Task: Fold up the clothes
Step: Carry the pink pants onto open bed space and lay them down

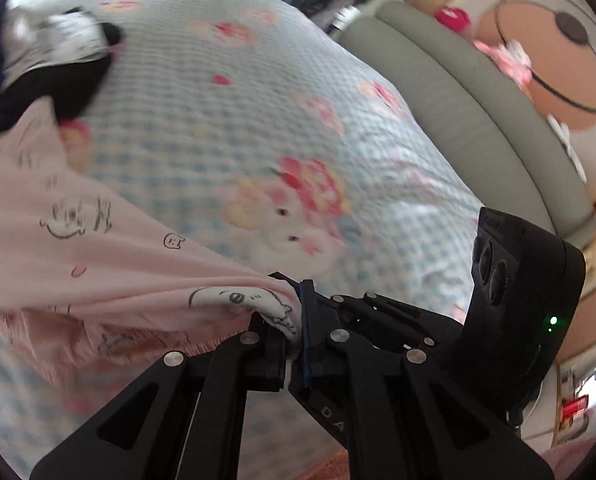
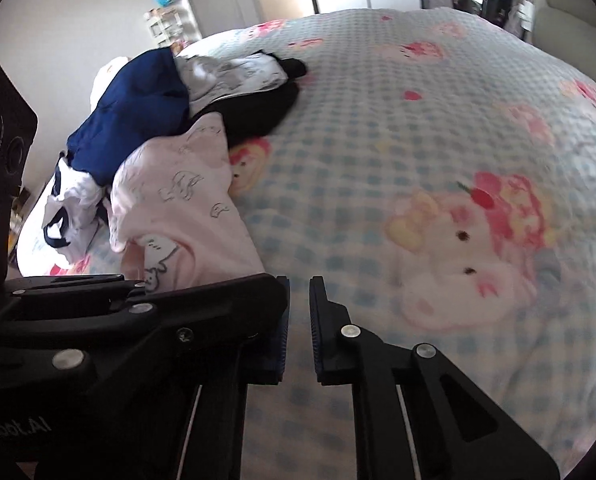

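Pink printed garment [image 1: 78, 248] — bunched, on bedspread

Blue-checked quilted bedspread with pink cartoon prints [image 2: 377, 168]: middle and right side bare, open to passage. Left edge blocked by heaped navy, black and white garments [image 2: 146, 96]; pale pink printed garment [image 2: 178, 208] spreads beside them

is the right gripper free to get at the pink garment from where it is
Probably yes. The right gripper is open and empty over bare bedspread, and the pink garment lies just to its left with nothing between them. The left gripper already holds one edge.
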### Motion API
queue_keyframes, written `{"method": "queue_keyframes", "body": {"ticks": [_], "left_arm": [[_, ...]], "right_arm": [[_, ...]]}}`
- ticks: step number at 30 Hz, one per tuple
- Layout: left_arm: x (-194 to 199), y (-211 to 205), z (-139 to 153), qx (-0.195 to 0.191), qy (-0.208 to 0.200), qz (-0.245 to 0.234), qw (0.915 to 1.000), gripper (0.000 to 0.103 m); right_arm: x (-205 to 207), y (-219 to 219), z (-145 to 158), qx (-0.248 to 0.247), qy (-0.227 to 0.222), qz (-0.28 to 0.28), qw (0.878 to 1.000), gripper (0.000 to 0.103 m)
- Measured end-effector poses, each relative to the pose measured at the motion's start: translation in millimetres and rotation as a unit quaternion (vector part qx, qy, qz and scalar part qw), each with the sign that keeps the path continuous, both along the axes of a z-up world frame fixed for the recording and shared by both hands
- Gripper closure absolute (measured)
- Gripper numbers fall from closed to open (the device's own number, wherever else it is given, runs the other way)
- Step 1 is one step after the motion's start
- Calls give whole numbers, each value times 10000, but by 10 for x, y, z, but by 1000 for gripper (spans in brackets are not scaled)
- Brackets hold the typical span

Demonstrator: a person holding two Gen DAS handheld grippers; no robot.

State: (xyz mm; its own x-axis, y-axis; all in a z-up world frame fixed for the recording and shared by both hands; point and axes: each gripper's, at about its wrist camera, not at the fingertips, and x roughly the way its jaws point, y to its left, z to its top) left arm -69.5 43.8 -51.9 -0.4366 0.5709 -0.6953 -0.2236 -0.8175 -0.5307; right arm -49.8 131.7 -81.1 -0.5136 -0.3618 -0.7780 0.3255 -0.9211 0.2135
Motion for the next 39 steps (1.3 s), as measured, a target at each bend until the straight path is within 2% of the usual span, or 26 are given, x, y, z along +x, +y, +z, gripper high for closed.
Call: {"method": "queue_keyframes", "body": {"ticks": [4, 6, 8, 9, 11, 13, 15, 18, 23, 26, 28, 31, 34, 37, 39], "left_arm": [[-50, 458, 46, -46, 104, -405, 9991, 96], [-53, 465, -26, -84, -34, -322, 9994, 80], [-34, 284, -163, 55, -356, -117, 9993, 45], [-12, 122, -235, 189, -510, 69, 9985, 44], [67, -222, -360, 367, -707, 430, 9959, 44], [187, -551, -446, 245, -727, 860, 9933, 44], [283, -814, -547, -22, -784, 1277, 9887, 44], [382, -1045, -681, -730, -884, 1822, 9766, 44], [458, -1102, -774, -1173, -896, 1862, 9714, 44], [489, -1039, -743, -1721, -793, 1692, 9672, 43], [530, -1064, -719, -1807, -813, 1633, 9665, 41], [545, -1077, -737, -2025, -839, 1588, 9627, 38], [540, -1078, -779, -2241, -868, 1550, 9582, 37], [500, -993, -827, -2308, -857, 1405, 9590, 38], [540, -1004, -766, -2141, -731, 1390, 9641, 38]], "right_arm": [[80, 540, 85, -44, 73, -603, 9981, 94], [95, 701, 67, -64, 54, -721, 9974, 93], [79, 749, 1, -162, -87, -763, 9969, 90], [70, 773, -32, -210, -157, -784, 9966, 86], [59, 811, -97, -296, -281, -806, 9959, 85], [93, 769, -148, -291, -274, -682, 9969, 84], [115, 705, -199, -280, -252, -546, 9978, 74], [138, 583, -240, -325, -230, -365, 9985, 68], [212, 430, -162, -303, -79, -264, 9992, 60], [265, 457, -22, -196, 145, -282, 9993, 59], [261, 515, 75, -379, 132, -221, 9989, 54], [232, 534, 114, -831, -208, 150, 9962, 52], [219, 379, -72, -353, -383, 245, 9983, 50], [205, 224, -259, 125, -557, 340, 9978, 50], [172, 157, -404, 421, -759, 474, 9951, 50]]}}
